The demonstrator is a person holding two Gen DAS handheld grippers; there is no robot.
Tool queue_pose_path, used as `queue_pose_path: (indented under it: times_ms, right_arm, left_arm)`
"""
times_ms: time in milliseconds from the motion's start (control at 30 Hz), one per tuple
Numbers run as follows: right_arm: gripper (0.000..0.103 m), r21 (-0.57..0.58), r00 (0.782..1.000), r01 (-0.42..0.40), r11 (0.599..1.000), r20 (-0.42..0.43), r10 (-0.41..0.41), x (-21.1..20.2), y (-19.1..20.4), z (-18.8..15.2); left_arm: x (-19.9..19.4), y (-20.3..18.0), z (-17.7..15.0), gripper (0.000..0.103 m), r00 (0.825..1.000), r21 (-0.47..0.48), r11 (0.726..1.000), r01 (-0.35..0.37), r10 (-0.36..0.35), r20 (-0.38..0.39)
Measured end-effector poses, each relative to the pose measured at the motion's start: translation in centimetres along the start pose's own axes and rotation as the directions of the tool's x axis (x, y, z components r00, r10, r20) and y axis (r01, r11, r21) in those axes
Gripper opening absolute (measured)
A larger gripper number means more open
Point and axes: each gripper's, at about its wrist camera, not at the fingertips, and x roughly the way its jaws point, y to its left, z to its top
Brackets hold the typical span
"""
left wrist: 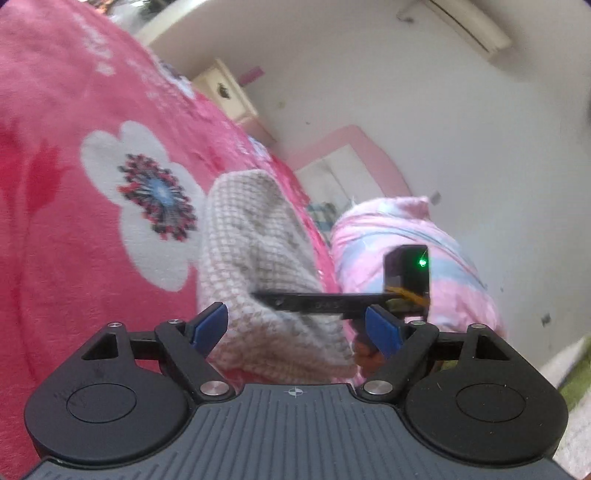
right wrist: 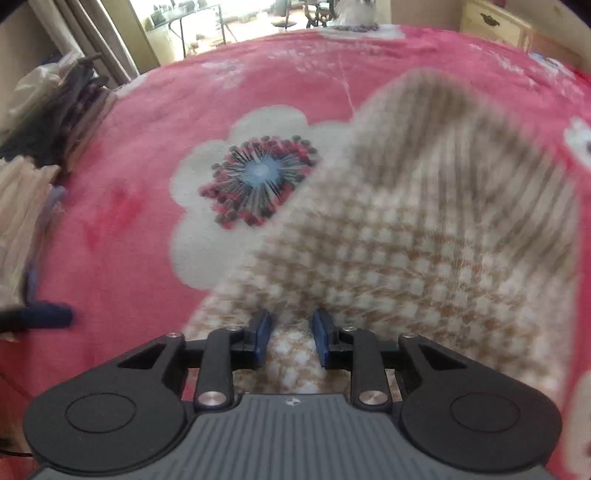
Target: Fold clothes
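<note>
A beige-and-white checked garment lies on a pink flowered blanket. My right gripper is shut on a bunched edge of it, with the cloth pinched between the blue pads and the rest spreading away to the upper right. In the left wrist view the same garment rises in a fold ahead. My left gripper stands open, its pads apart on either side of the fold and not pressing it. A black finger of the right gripper reaches into the cloth from the right.
Folded clothes are stacked at the blanket's left edge. A pink-and-blue quilt is heaped at the right by a pink headboard. A cream cabinet stands beyond the bed. White wall fills the background.
</note>
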Motion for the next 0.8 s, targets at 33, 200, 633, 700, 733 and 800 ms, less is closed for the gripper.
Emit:
queue_pose_path:
  times_ms: [33, 200, 633, 700, 733, 800]
  right_arm:
    - [0.025, 0.051, 1.0, -0.021, 0.998, -0.004, 0.021, -0.5, -0.6, 0.6]
    - [0.025, 0.035, 0.999, -0.015, 0.999, 0.043, 0.014, -5.2, 1.3, 1.6]
    - [0.018, 0.146, 0.996, -0.034, 0.989, 0.092, 0.021, -5.7, 1.2, -2.4]
    - [0.019, 0.165, 0.99, 0.015, 0.986, 0.136, -0.038, -7.6, 0.9, -2.9]
    - [0.022, 0.173, 0.99, 0.057, 0.983, 0.116, -0.078, -7.1, 0.4, -3.3]
    - [0.018, 0.18, 0.989, 0.122, 0.976, 0.066, -0.136, -5.5, -0.6, -4.6]
  left_arm:
    - [-0.1, 0.2, 0.3, 0.083, 1.0, -0.004, 1.0, -0.022, 0.022, 0.007]
    - [0.4, 0.3, 1.3, 0.082, 0.986, 0.042, 0.985, -0.166, 0.165, 0.026]
    - [8.9, -4.1, 1.0, 0.08, 0.942, 0.431, 0.852, -0.299, 0.334, -0.008]
    - [10.1, -5.1, 0.5, 0.08, 0.945, 0.504, 0.82, -0.272, 0.328, -0.024]
    - [10.8, -5.6, 0.0, 0.082, 0.943, 0.547, 0.797, -0.255, 0.33, -0.041]
    - [13.2, -5.9, -1.8, 0.083, 0.912, 0.645, 0.73, -0.225, 0.392, -0.125]
